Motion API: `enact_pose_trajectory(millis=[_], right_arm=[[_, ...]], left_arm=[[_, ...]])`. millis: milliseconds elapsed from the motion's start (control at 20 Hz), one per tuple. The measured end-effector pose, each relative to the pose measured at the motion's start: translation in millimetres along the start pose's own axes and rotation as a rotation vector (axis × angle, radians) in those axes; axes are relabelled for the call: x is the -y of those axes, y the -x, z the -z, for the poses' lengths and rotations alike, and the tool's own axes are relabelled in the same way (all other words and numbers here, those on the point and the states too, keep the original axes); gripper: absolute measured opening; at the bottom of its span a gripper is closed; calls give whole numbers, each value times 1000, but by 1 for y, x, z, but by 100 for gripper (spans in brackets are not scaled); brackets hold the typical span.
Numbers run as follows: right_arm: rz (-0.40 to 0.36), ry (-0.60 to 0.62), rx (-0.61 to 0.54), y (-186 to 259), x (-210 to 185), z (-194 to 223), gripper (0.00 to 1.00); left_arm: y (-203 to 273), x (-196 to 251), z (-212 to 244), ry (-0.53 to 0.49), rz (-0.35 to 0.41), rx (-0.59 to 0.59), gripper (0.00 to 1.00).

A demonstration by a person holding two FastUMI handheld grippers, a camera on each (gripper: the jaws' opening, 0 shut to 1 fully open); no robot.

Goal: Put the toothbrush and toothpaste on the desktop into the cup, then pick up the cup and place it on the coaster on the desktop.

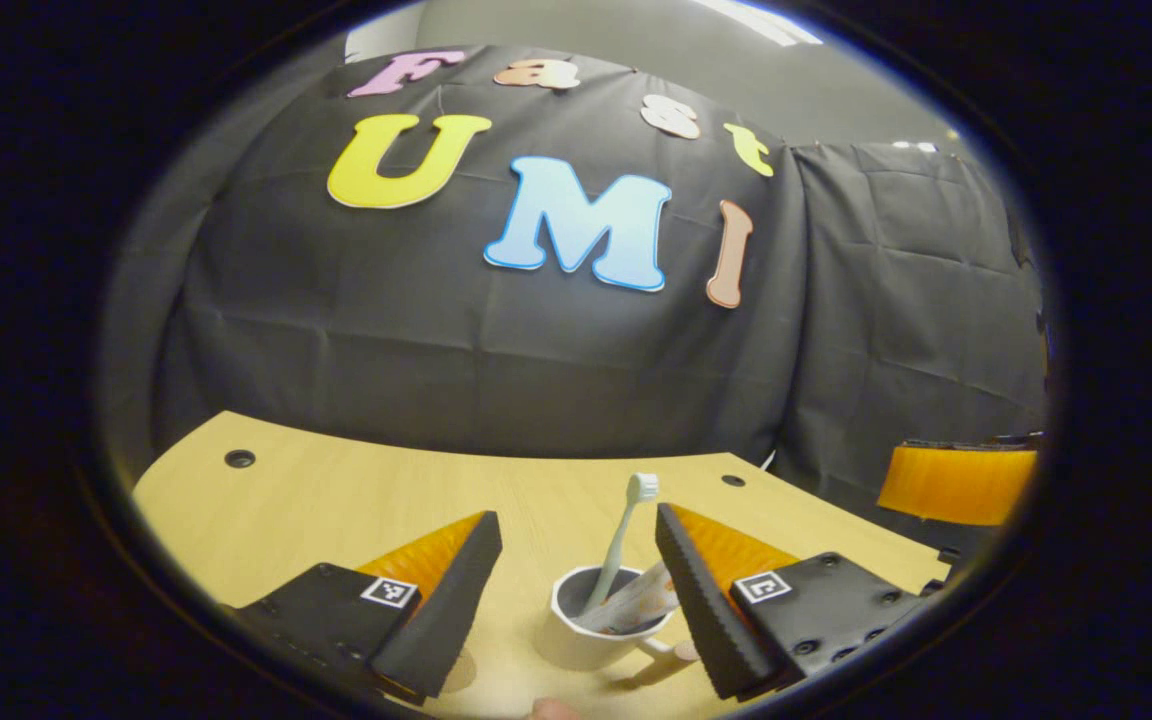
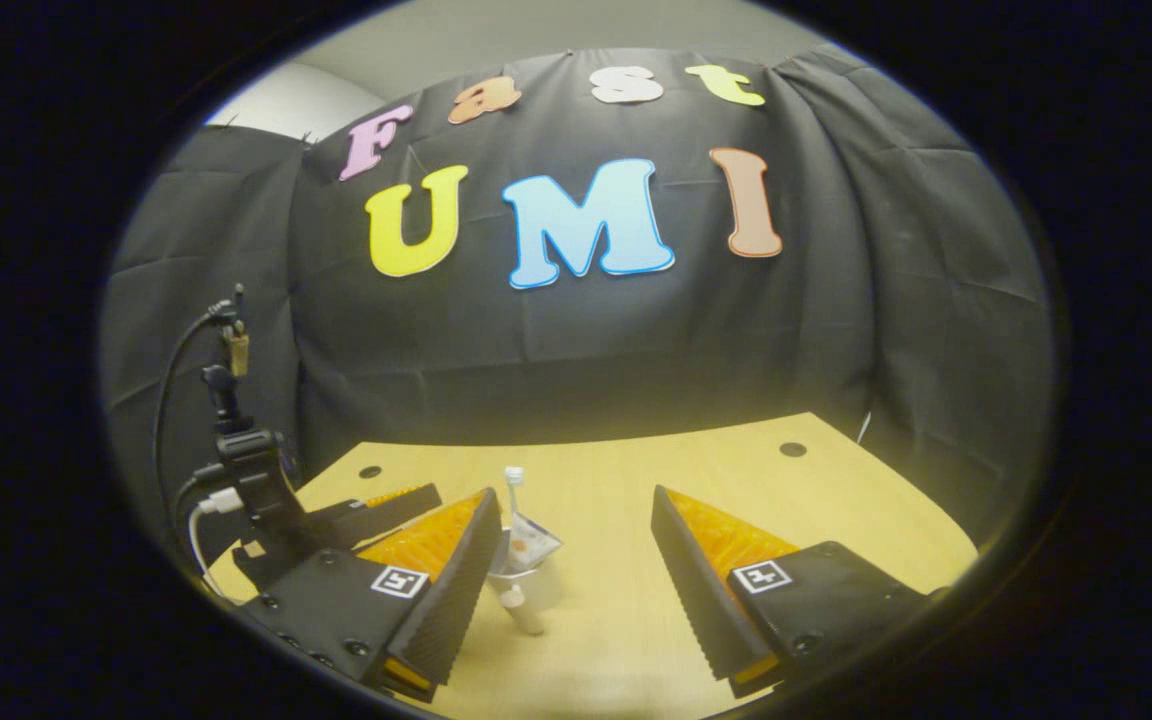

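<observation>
Matt wood-grain desktop (image 1: 336, 500); smooth glossy cup (image 1: 586, 640); matt cloth wall (image 1: 436, 350).

A: What's the surface?

B: Desk (image 1: 336, 500), light wood grain, curved far edge. Small dark round holes near its far edge.

A: What lies on it?

B: A white cup (image 1: 591, 630), upright, handle toward the camera in the left gripper view. At the lower left of that view, a round tan patch lies flat on the desk, mostly hidden; could be the coaster, can't tell.
</observation>
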State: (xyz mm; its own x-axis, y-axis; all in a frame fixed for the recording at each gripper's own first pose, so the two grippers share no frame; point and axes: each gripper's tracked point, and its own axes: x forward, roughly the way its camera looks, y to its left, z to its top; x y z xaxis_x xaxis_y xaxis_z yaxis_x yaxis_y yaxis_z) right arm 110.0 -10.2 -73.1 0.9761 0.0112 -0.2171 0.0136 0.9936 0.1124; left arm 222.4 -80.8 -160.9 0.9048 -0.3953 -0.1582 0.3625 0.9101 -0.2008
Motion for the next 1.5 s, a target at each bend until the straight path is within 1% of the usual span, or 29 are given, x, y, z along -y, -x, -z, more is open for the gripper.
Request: enact_pose_trajectory(millis=[50, 100, 150, 200, 300, 350, 400, 450, 500, 550, 600, 800, 850, 900, 950, 1000, 1100, 1200, 1250, 1300, 1350, 1400, 1450, 1500], right_arm=[[-6, 2, -6, 1, -2, -1, 95], [-12, 5, -15, 1, -4, -1, 95], [-17, 8, -25, 1, -6, 0, 93], [-23, 13, -40, 0, -7, 2, 95], [-38, 21, -81, -2, -10, 7, 95], [-44, 23, -107, -3, -11, 11, 96], [-46, 25, -138, -5, -12, 17, 95], [-50, 24, -172, -8, -13, 24, 96], [-53, 21, -215, -10, -14, 33, 95], [-62, 19, -261, -14, -17, 42, 93], [-75, 15, -309, -16, -20, 52, 95], [-114, 21, -501, -24, -33, 87, 96], [-114, 23, -548, -25, -34, 96, 96], [-117, 28, -586, -32, -39, 105, 96], [-110, 38, -623, -35, -40, 113, 93], [-108, 51, -665, -36, -41, 120, 96], [-110, 93, -745, -37, -40, 129, 96], [-114, 183, -813, -41, -34, 135, 96], [-118, 216, -837, -44, -32, 136, 96], [-130, 245, -870, -44, -32, 133, 94], [-139, 262, -895, -46, -33, 131, 96], [-139, 271, -926, -49, -32, 131, 96], [-140, 270, -952, -51, -32, 131, 96], [-145, 257, -979, -54, -35, 135, 96]], left_arm=[[9, -4, -3, 2, -13, -1, 94], [21, -7, -7, 2, -31, 0, 93], [32, -13, -9, 0, -50, -2, 92], [43, -19, -13, -1, -71, -4, 91], [68, -33, -19, 6, -115, -5, 91], [81, -40, -21, 7, -140, -10, 93], [94, -48, -26, 7, -166, -9, 95], [107, -55, -31, 10, -190, -8, 91], [119, -60, -34, 12, -209, -9, 91], [130, -66, -36, 12, -227, -8, 91], [141, -71, -39, 12, -242, -8, 91], [173, -86, -45, 14, -283, -20, 91], [178, -88, -46, 23, -284, -19, 95], [183, -88, -48, 28, -286, -16, 93], [186, -90, -49, 29, -292, -19, 91], [187, -93, -46, 31, -301, -26, 91], [192, -95, -42, 54, -312, -46, 92], [194, -98, -42, 81, -323, -44, 92], [196, -101, -41, 81, -343, -50, 92], [196, -104, -40, 84, -352, -50, 91], [195, -105, -41, 94, -356, -48, 95], [193, -106, -40, 105, -357, -53, 95], [192, -108, -37, 113, -363, -60, 92], [189, -110, -34, 120, -366, -65, 95]])
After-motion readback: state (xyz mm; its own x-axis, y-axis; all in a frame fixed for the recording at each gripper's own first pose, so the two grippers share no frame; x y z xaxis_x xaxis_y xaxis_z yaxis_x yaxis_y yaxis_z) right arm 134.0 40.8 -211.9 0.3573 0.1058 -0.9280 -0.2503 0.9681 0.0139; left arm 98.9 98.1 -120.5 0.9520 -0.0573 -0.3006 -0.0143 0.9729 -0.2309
